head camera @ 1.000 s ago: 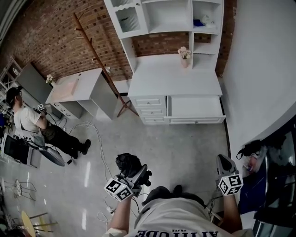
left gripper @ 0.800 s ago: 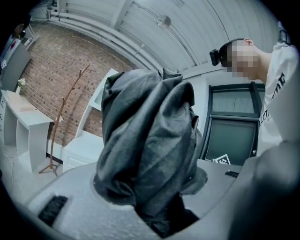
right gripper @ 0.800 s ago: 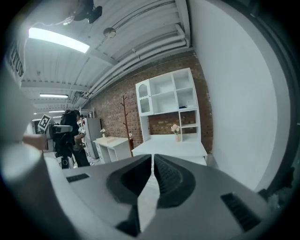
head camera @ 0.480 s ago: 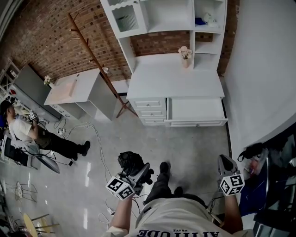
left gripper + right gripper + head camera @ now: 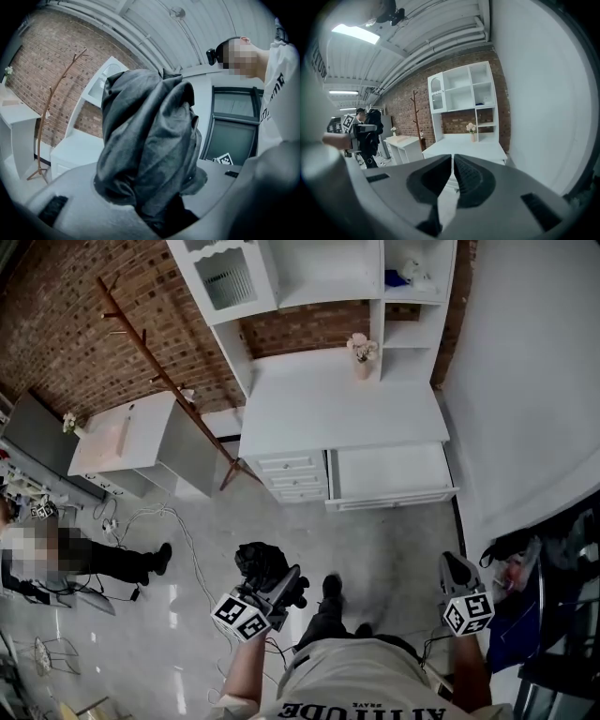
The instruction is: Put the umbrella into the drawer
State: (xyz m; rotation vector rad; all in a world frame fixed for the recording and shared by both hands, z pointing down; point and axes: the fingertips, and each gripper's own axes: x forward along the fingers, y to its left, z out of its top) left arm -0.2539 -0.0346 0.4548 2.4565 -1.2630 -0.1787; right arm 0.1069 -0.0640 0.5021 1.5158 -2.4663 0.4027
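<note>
A folded black umbrella (image 5: 260, 564) sits in my left gripper (image 5: 285, 584), held level over the floor at the lower left of the head view. In the left gripper view its dark crumpled fabric (image 5: 146, 150) fills the middle, and the jaws are shut on it. The white desk (image 5: 309, 409) with a hutch stands ahead, its wide right drawer (image 5: 388, 472) pulled open with a bare white bottom. My right gripper (image 5: 454, 565) hangs at the lower right. Its jaws (image 5: 453, 165) are together with nothing between them, pointing at the desk.
A flower vase (image 5: 360, 350) stands on the desk top. A wooden coat rack (image 5: 164, 379) leans left of the desk, beside a small white side table (image 5: 120, 432). Cables (image 5: 183, 535) lie on the floor. A seated person (image 5: 56, 554) is far left. A dark cluttered stand (image 5: 553, 568) is at the right.
The desk and open drawer have grown a little and slid left in the head view as I walk toward them. Both grippers travel along, the umbrella still held. A foot shows below.
</note>
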